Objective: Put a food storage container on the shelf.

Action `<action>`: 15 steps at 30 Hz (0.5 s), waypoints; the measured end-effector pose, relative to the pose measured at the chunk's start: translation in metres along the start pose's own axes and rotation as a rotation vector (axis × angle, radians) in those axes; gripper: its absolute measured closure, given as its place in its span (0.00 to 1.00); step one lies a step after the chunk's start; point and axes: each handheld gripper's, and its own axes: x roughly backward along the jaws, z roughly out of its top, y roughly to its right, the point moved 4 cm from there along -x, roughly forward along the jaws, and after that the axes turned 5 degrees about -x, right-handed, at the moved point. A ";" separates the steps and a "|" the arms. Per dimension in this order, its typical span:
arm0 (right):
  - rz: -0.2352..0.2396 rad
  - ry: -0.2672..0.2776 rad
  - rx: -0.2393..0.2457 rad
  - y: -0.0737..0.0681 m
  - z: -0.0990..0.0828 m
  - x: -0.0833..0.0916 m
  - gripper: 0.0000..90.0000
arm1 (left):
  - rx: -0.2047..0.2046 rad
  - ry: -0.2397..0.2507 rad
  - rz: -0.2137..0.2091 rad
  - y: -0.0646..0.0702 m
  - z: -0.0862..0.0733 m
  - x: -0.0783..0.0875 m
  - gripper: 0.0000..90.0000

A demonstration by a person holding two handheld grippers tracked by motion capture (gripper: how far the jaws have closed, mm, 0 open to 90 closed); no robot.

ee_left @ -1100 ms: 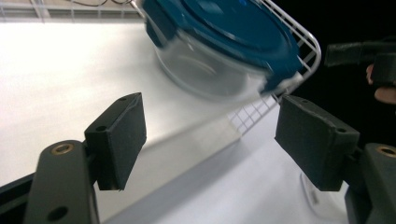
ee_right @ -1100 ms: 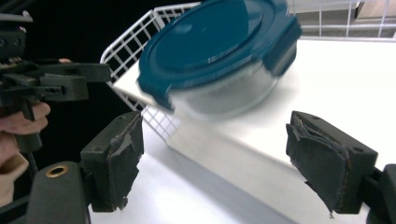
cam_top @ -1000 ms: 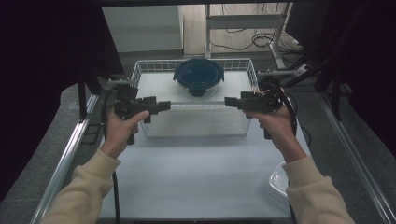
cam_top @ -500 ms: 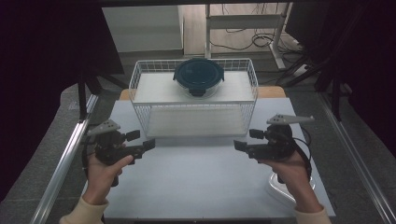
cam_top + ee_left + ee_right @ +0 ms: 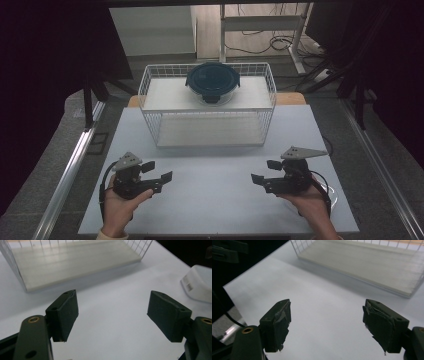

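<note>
Two wide-open, empty grippers, left gripper (image 5: 159, 171) and right gripper (image 5: 265, 171), hover low over the table (image 5: 210, 200), with the white wire basket (image 5: 150, 87) holding a dark round lidded container (image 5: 213, 81) well apart at twelve o'clock.

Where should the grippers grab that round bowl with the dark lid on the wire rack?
Probably from above, at the sides: the round lidded bowl sits upright on the top shelf of the wire rack, with its top uncovered. One open gripper could come down on each side and press below the lid's rim, away from the latch tabs.
</note>
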 end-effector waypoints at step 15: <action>0.016 -0.024 -0.009 0.003 -0.021 -0.011 0.27 | 0.007 -0.016 0.019 -0.005 -0.018 -0.003 0.27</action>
